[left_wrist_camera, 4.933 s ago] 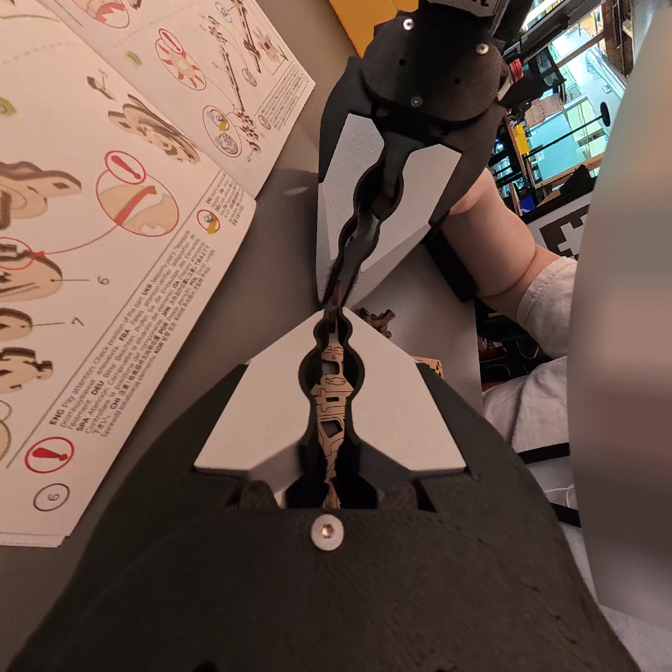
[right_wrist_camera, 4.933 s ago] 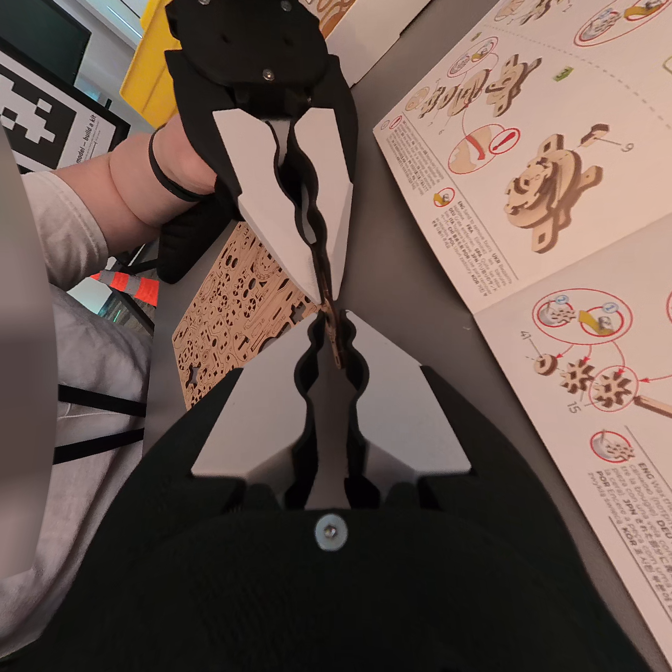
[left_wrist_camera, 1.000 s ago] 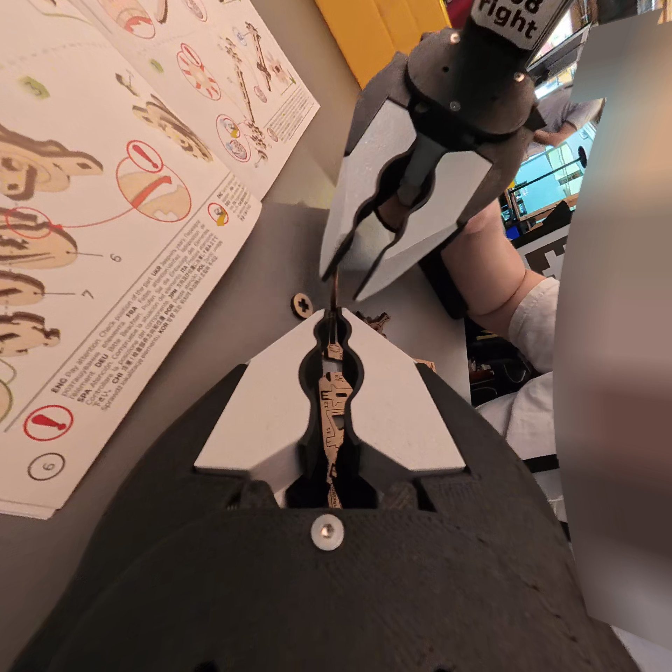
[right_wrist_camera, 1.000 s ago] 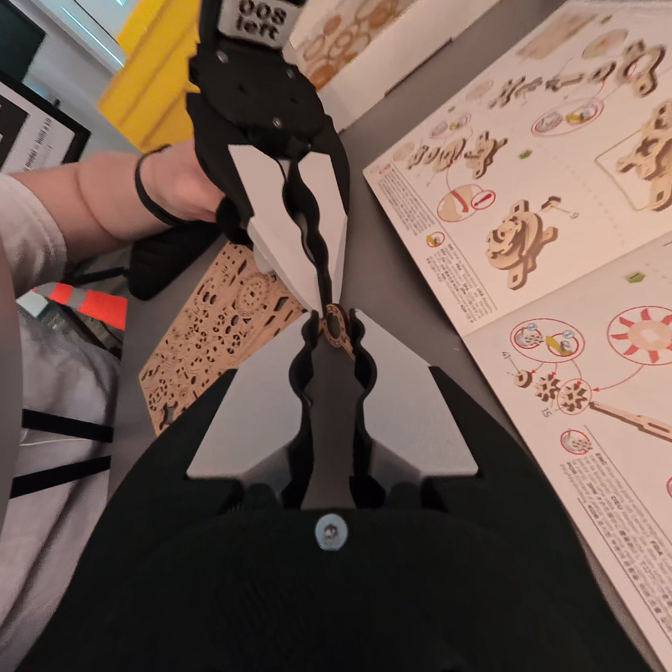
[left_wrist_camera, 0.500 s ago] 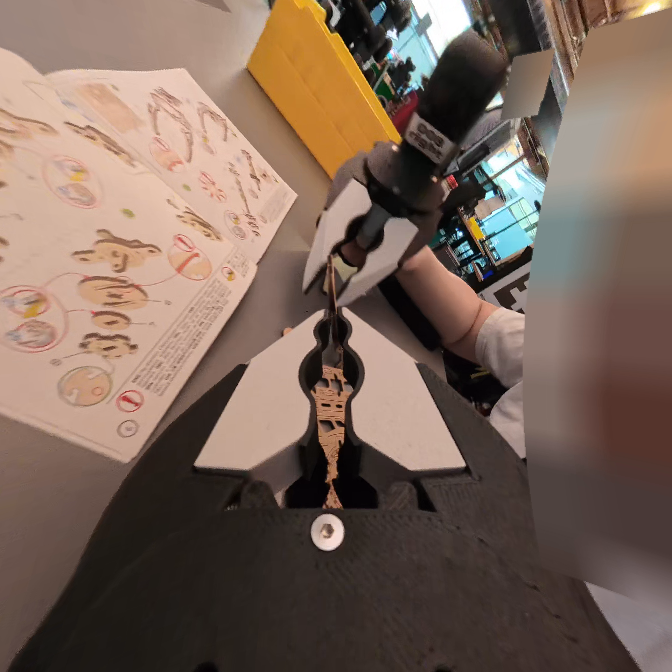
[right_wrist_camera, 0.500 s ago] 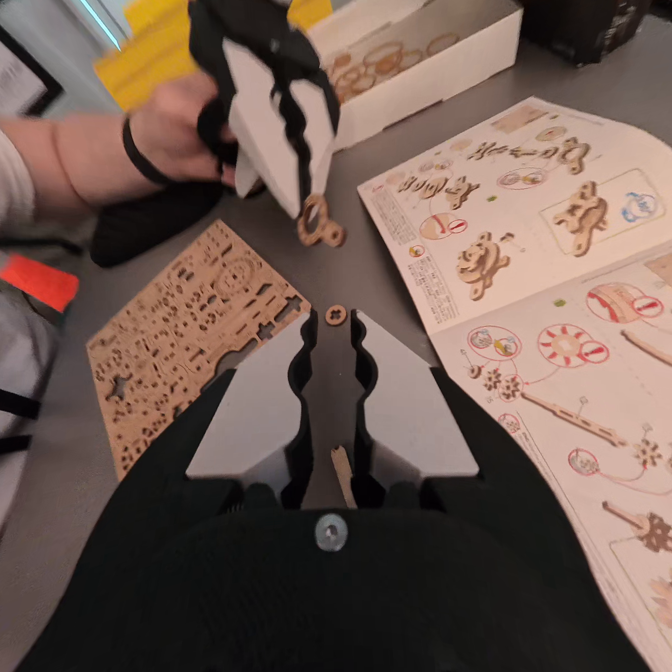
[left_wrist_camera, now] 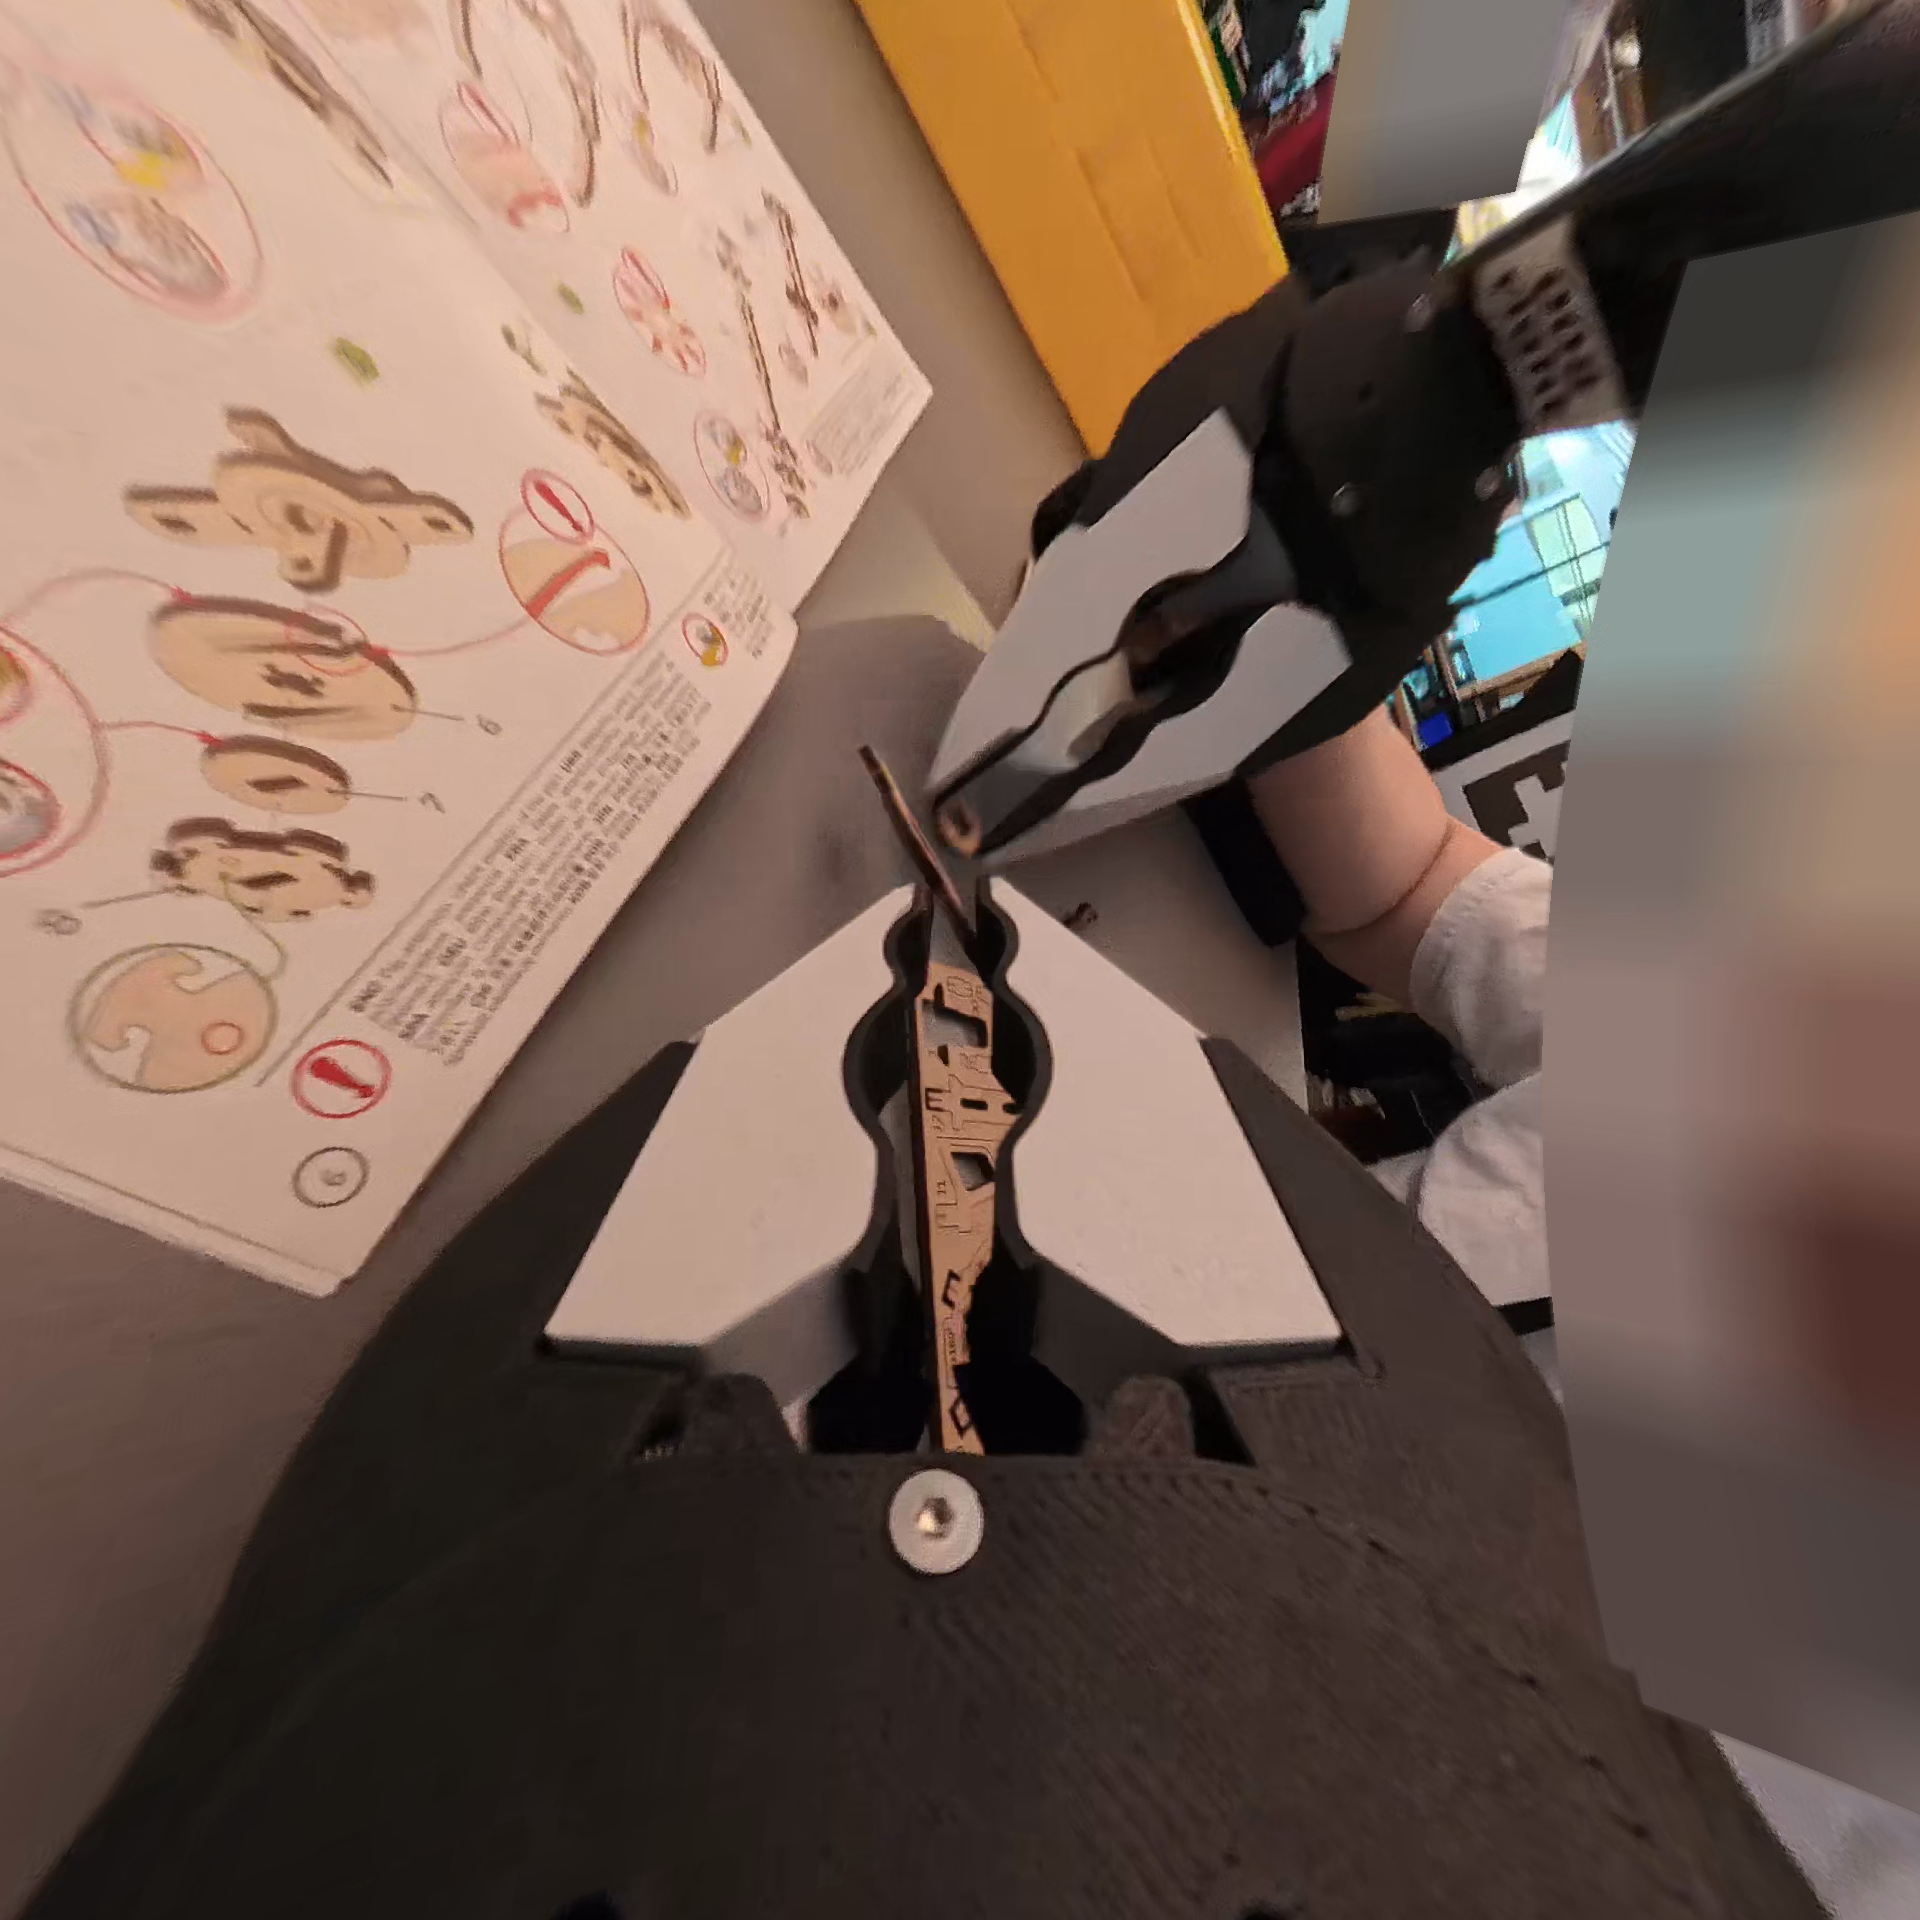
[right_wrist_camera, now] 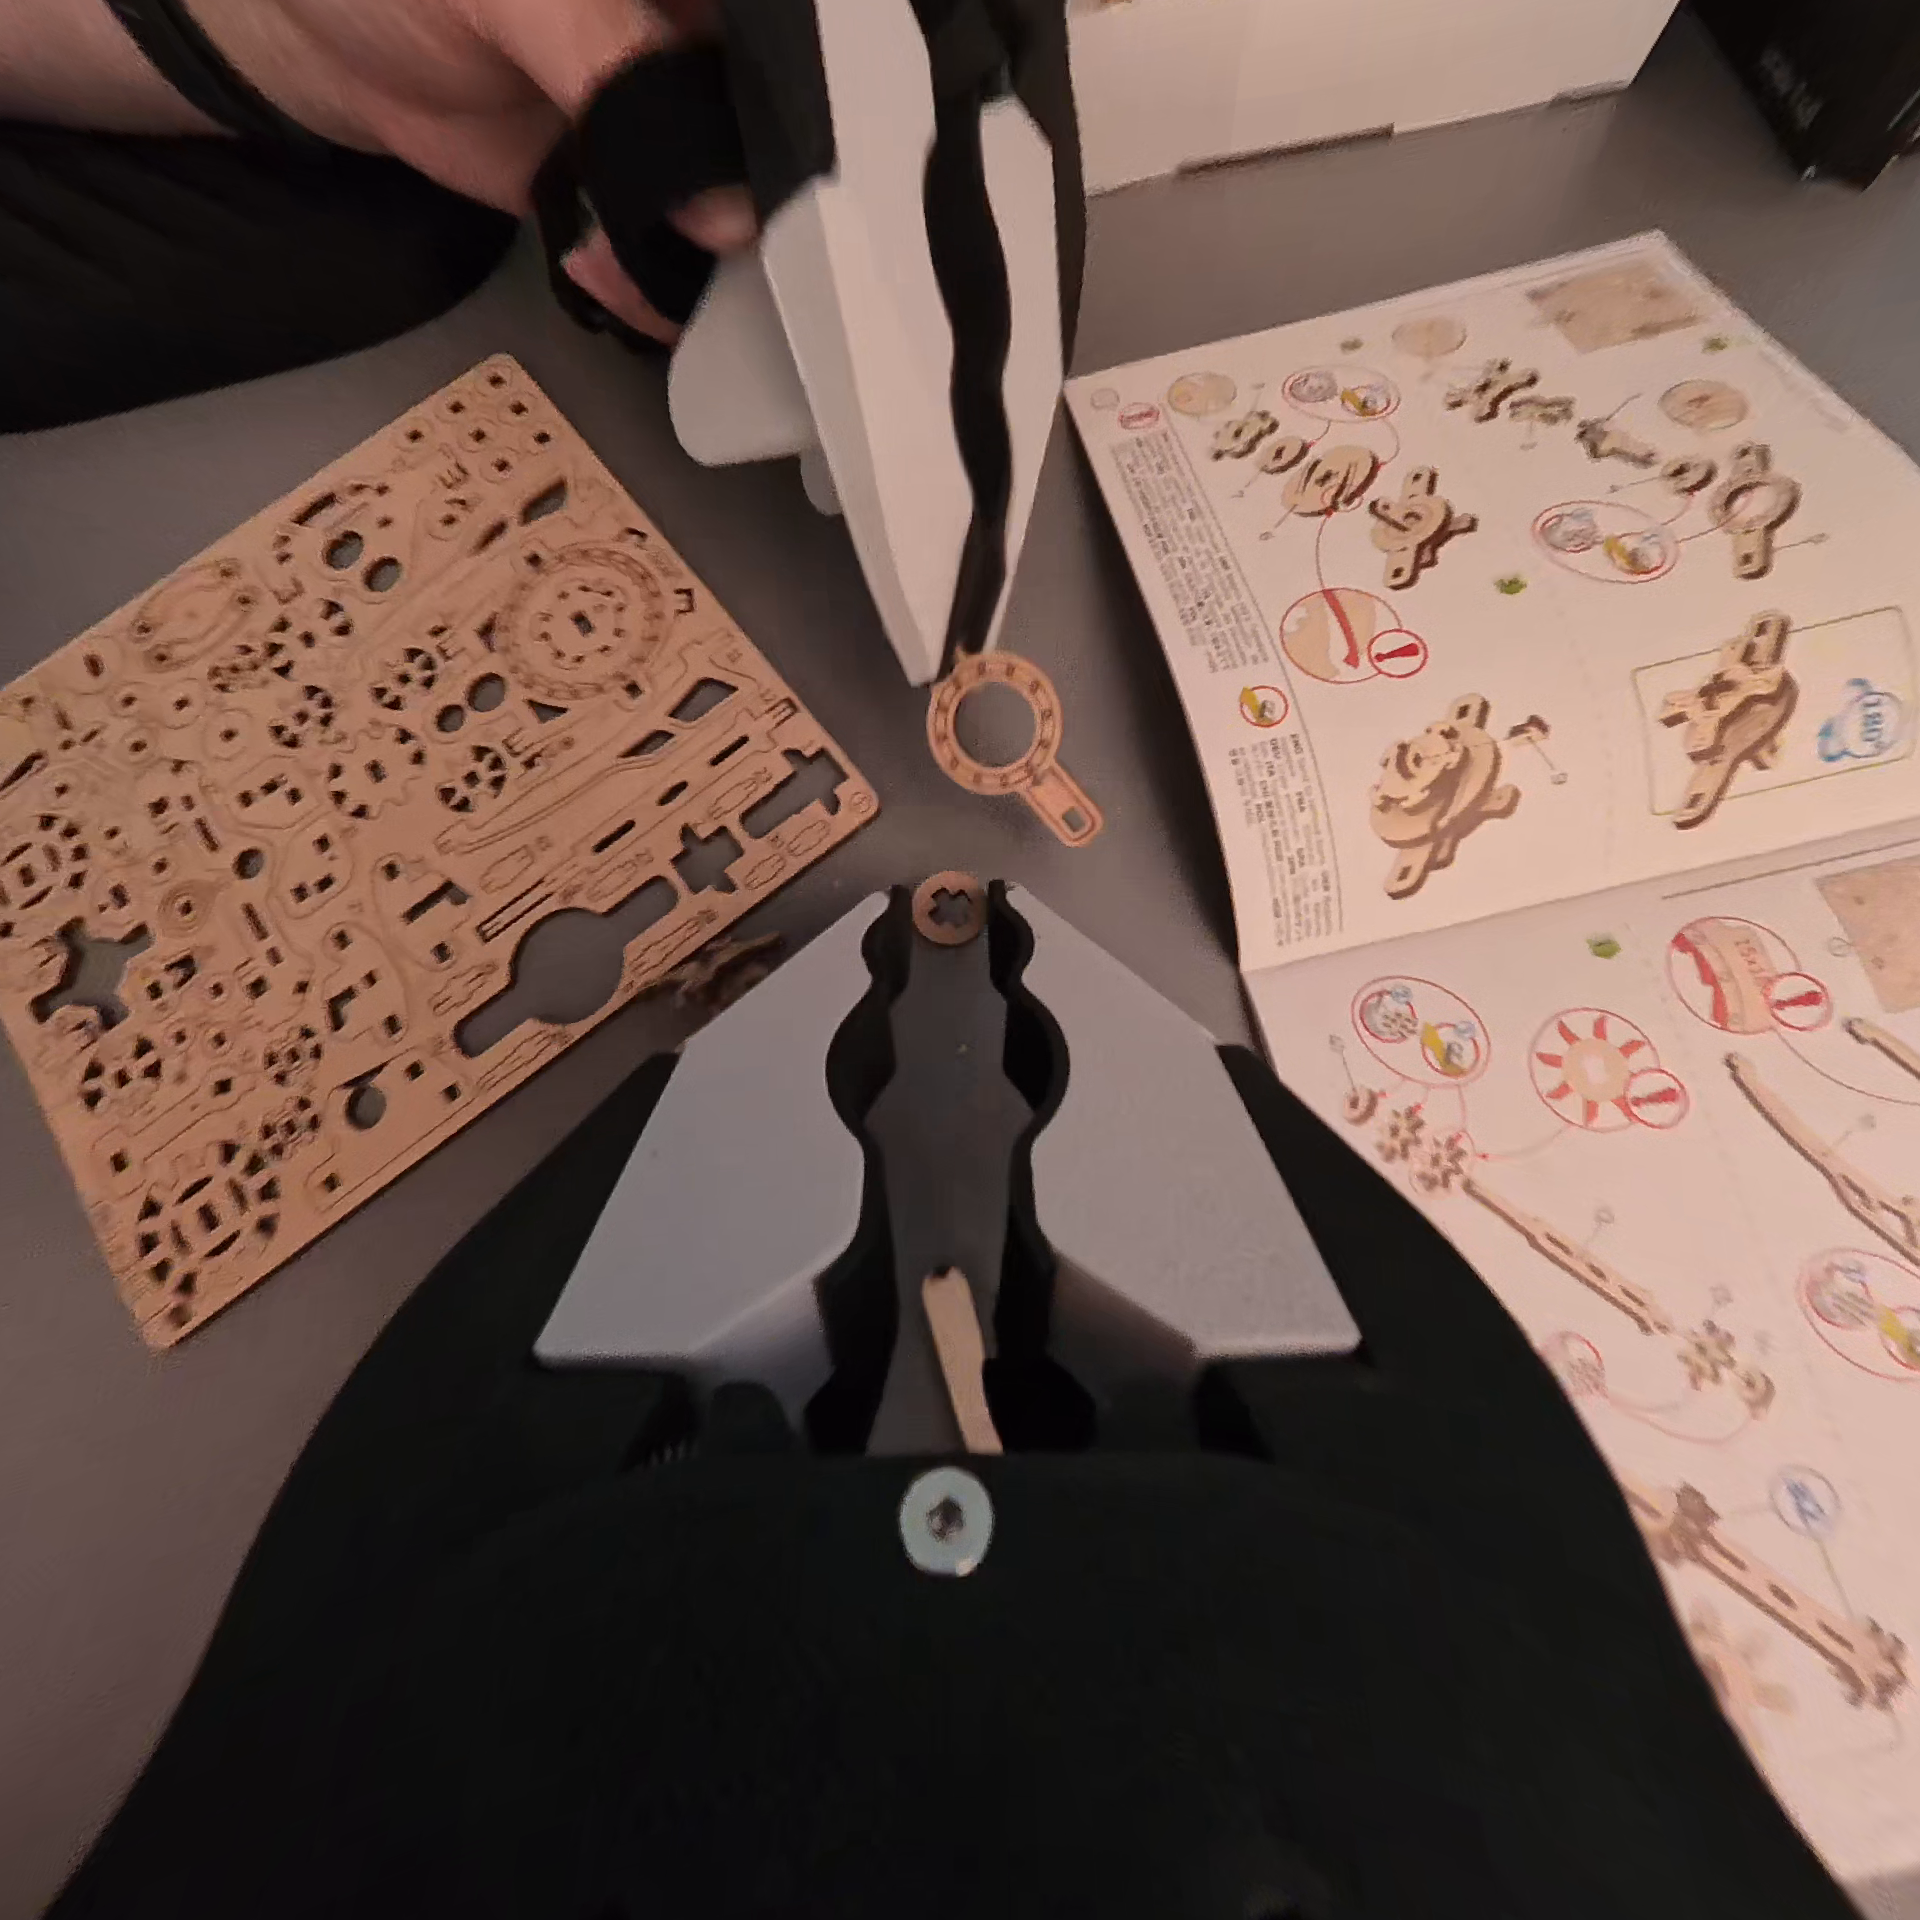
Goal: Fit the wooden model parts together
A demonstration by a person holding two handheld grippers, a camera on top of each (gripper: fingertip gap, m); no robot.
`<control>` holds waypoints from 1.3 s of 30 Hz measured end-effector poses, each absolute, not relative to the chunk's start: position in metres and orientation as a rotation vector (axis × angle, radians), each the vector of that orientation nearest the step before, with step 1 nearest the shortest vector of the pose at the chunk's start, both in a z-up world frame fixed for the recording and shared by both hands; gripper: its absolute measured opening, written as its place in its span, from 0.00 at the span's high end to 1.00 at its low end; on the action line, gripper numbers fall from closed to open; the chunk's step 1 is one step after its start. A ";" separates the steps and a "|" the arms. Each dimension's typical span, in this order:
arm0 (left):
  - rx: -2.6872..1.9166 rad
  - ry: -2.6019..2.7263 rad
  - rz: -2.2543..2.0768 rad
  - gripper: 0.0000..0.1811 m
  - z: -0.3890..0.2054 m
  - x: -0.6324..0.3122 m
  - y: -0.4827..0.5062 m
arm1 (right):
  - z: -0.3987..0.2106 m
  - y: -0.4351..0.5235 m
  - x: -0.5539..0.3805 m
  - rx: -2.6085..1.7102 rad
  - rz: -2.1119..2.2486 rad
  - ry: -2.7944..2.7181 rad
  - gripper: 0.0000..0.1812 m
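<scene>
1. so the big change: a moment ago the right tool (right_wrist_camera: pixel 945 889) was hanging open above the small disc (right_wrist_camera: pixel 945 910), which was lying loose on the desk (right_wrist_camera: pixel 364 1475). now its tips are sitting on either side of that disc and, going by the left wrist view, actually pinching it. the gap is only as wide as the disc.
2. the left tool (left_wrist_camera: pixel 951 906) is staying clamped the whole time. it's gripping the ring part (right_wrist_camera: pixel 1042 787) by the rim, so the ring and its little handle are hanging below the tips, just above centre in the right wrist view.
3. in the left wrist view the two tools are getting close again. the right one is coming in from the upper right with the disc at its tip, just beside the ring part, which shows edge-on there. can't tell if they're touching yet, it's blurry.
4. what i'm reading from this: the disc slipped out during the earlier try and it's getting picked back up, so the join isn't made yet and they're lining up for another go.
5. the punched parts sheet (right_wrist_camera: pixel 416 779) is lying flat at the left and the instruction booklet (right_wrist_camera: pixel 1558 727) is open at the right, neither one being touched.
6. that disc is tiny and held just at the tips, so i'm guessing it could easily pop out again when pressed.
</scene>
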State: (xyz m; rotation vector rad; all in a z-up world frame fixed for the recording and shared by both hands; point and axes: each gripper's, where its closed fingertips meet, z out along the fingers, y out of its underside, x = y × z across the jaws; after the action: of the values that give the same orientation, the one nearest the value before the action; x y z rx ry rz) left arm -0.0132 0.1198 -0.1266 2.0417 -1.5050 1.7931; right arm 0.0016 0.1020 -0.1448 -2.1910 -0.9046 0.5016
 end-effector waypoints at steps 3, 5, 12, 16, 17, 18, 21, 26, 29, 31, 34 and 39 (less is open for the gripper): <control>1.979 -1.529 1.696 0.96 -0.132 -0.012 0.103 | -0.119 0.093 0.008 -2.084 0.551 -0.894 0.93; 1.952 -1.561 1.634 0.95 -0.134 -0.007 0.095 | -0.106 0.092 0.011 -2.022 0.630 -0.861 0.93; 1.915 -1.655 1.557 0.76 -0.138 -0.001 0.086 | -0.106 0.090 0.014 -1.924 0.521 -0.970 0.93; 1.998 -1.797 1.615 0.71 -0.123 0.000 0.096 | -0.098 0.090 0.007 -1.824 0.421 -1.046 0.93; 1.992 -1.837 1.701 0.71 -0.111 0.001 0.097 | -0.093 0.089 0.004 -1.778 0.391 -1.065 0.93; 1.971 -1.862 1.793 0.72 -0.099 0.001 0.095 | -0.088 0.088 0.000 -1.738 0.365 -1.080 0.93; 1.878 -1.844 1.935 0.78 -0.079 -0.004 0.084 | -0.076 0.087 -0.006 -1.662 0.272 -1.098 0.93; 1.759 -1.613 2.033 0.93 -0.070 -0.006 0.074 | -0.071 0.087 -0.014 -1.603 0.197 -1.132 0.93; 1.751 -1.537 2.045 0.99 -0.072 -0.006 0.077 | -0.069 0.087 -0.017 -1.581 0.178 -1.143 0.93; 1.756 -1.505 2.031 0.99 -0.075 -0.006 0.077 | -0.071 0.087 -0.017 -1.581 0.168 -1.154 0.93; 1.798 -1.501 1.995 1.00 -0.081 -0.004 0.079 | -0.077 0.089 -0.016 -1.599 0.148 -1.172 0.93; 1.751 -1.553 2.035 0.89 -0.075 -0.005 0.078 | -0.079 0.091 -0.006 -1.631 0.110 -1.168 0.93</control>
State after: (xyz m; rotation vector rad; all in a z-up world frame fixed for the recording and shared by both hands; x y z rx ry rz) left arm -0.0052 0.0784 -0.0752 1.7508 -1.5528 2.0352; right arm -0.0062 0.0906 -0.0786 -1.6310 -1.1675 0.1102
